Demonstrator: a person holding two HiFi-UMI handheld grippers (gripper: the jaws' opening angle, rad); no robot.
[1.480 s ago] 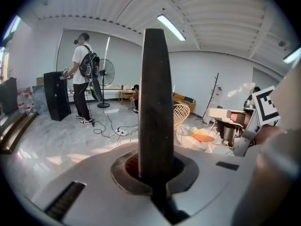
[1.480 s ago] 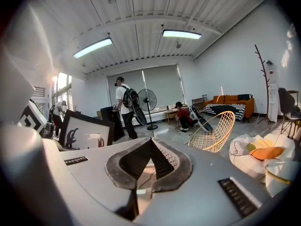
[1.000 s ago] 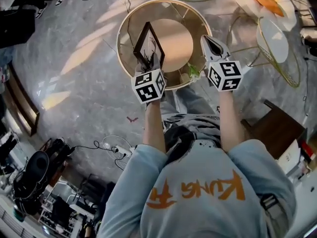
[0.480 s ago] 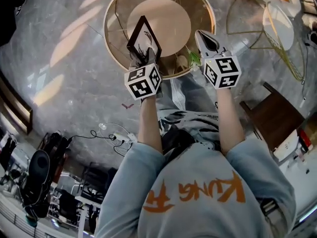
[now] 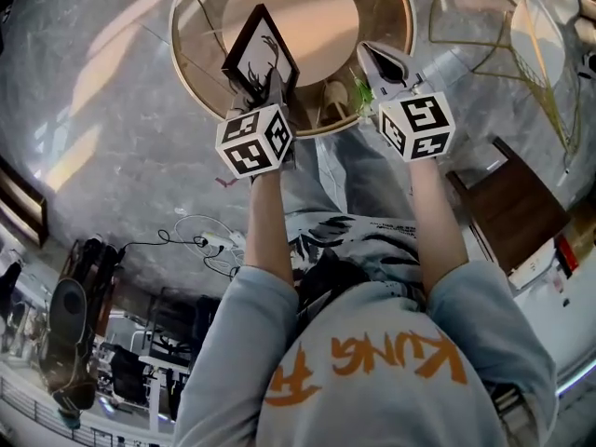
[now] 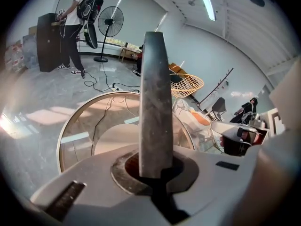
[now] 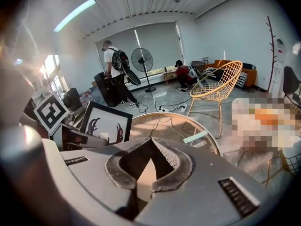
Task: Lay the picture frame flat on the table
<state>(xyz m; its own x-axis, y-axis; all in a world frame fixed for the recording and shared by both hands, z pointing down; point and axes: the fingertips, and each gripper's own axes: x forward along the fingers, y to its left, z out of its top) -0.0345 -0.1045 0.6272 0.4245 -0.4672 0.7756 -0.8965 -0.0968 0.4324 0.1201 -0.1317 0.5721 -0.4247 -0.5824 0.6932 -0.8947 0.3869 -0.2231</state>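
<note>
A black picture frame (image 5: 260,52) with a white print stands tilted up over the near left part of the round table (image 5: 189,52). My left gripper (image 5: 271,89) is shut on its lower edge. In the left gripper view the frame (image 6: 151,102) shows edge-on, rising straight out of the closed jaws (image 6: 151,167). My right gripper (image 5: 371,56) hovers over the table's near right rim, shut with nothing in it. The right gripper view shows its tips (image 7: 151,140) meeting, with the frame (image 7: 106,124) to the left.
The table has a glass ring and a wooden centre (image 5: 293,12). A small green thing (image 5: 358,91) lies near the right gripper. Wire chairs (image 5: 521,35) stand at the right, a brown stool (image 5: 510,210) nearer. Cables (image 5: 200,242) cross the floor. A person (image 6: 80,18) and a fan (image 6: 111,21) are far off.
Both grippers and the table have slid up and left in the head view. The left gripper still holds the frame upright, and the right stays shut beside it.
</note>
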